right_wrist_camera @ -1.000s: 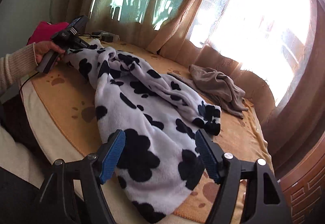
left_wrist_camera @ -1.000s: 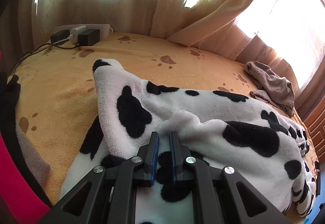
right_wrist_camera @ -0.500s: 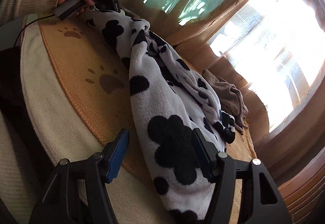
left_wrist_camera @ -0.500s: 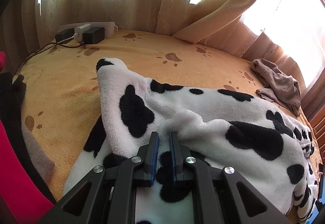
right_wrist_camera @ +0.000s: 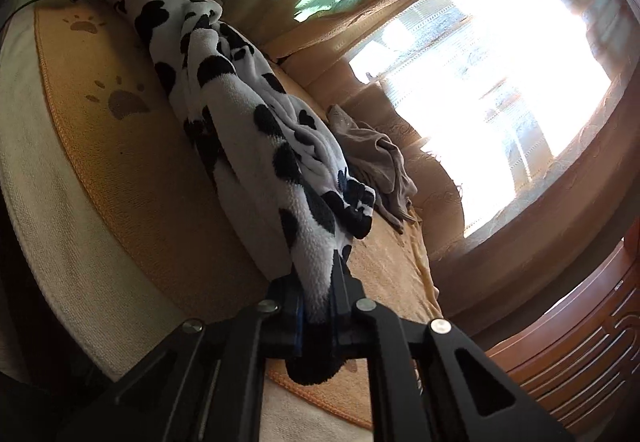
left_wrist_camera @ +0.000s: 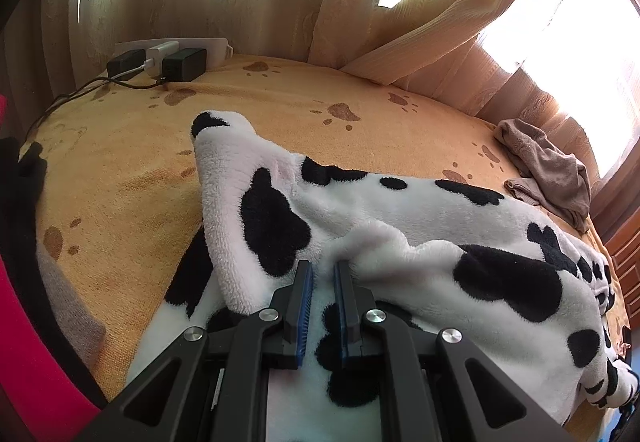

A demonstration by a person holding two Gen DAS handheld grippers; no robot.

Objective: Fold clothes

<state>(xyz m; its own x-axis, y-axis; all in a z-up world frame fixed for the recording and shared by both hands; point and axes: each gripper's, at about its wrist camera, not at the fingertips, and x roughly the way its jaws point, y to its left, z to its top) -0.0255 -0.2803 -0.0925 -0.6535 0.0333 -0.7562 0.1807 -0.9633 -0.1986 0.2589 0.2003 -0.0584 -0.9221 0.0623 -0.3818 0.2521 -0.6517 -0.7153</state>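
Gripping a fold of the cow-print fleece garment point(left_wrist_camera: 400, 238) between the nearly closed jaws of the left gripper point(left_wrist_camera: 322, 274). Clamping the other end of the same garment point(right_wrist_camera: 256, 129) between the closed jaws of the right gripper point(right_wrist_camera: 318, 282) (fabric bunching up between the pads). Stretching as a long rope across the orange paw-print bedspread point(left_wrist_camera: 120, 161), from one gripper to the other. Lying just beyond the fleece, near the curtains point(left_wrist_camera: 400, 21): a crumpled brown cloth point(left_wrist_camera: 548, 165). Sitting at the far edge of the bed: a white power strip point(left_wrist_camera: 168, 53) with black plugs.
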